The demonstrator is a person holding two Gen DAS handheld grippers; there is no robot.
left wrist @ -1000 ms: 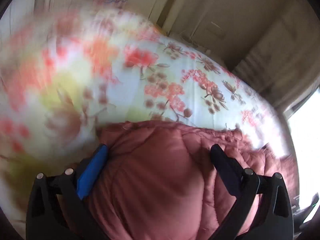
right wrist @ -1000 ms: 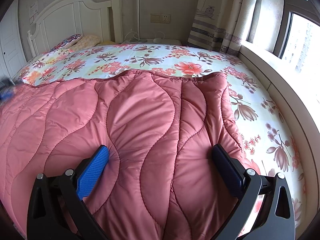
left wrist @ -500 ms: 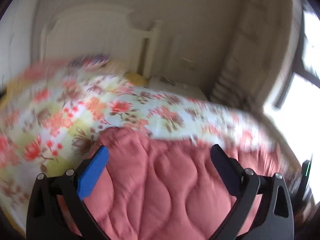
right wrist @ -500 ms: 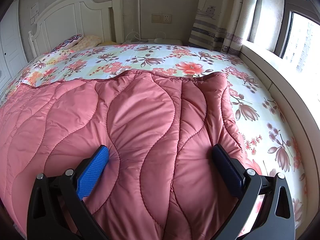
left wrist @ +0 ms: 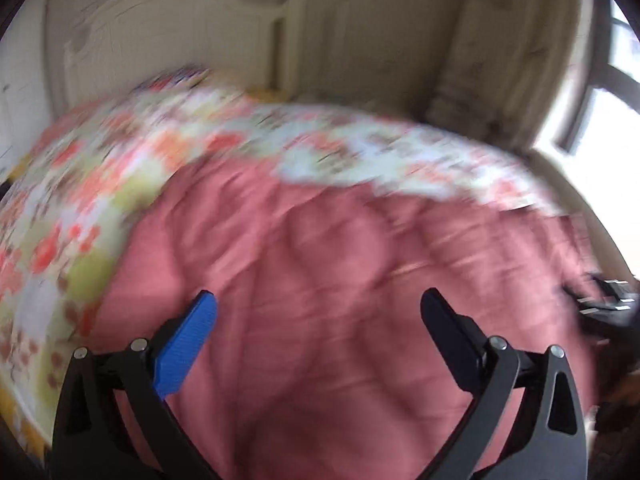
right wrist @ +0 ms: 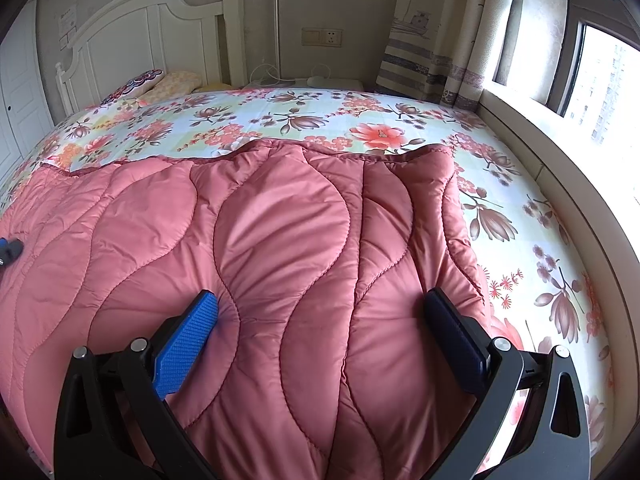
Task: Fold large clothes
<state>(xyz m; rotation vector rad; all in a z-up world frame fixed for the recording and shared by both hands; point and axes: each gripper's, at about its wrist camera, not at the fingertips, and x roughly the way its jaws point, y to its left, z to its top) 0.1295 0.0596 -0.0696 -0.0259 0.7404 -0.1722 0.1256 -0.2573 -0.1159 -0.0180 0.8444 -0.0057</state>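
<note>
Between the spread fingers of the right gripper (right wrist: 320,336), wide apart and clamping nothing: pink quilt (right wrist: 280,260), puffed up against both pads. Same on the left gripper (left wrist: 316,328), fingers wide, nothing pinched, view smeared with blur. Spread flat over the near part of the floral bedsheet (right wrist: 280,116), long axis side to side, stitched waves heading toward the white headboard (right wrist: 132,36), far hem short of the pillows (right wrist: 152,84). No containers anywhere. Right view unchanged from half a second back; left view swung further over the quilt, more pink and less sheet than before.
</note>
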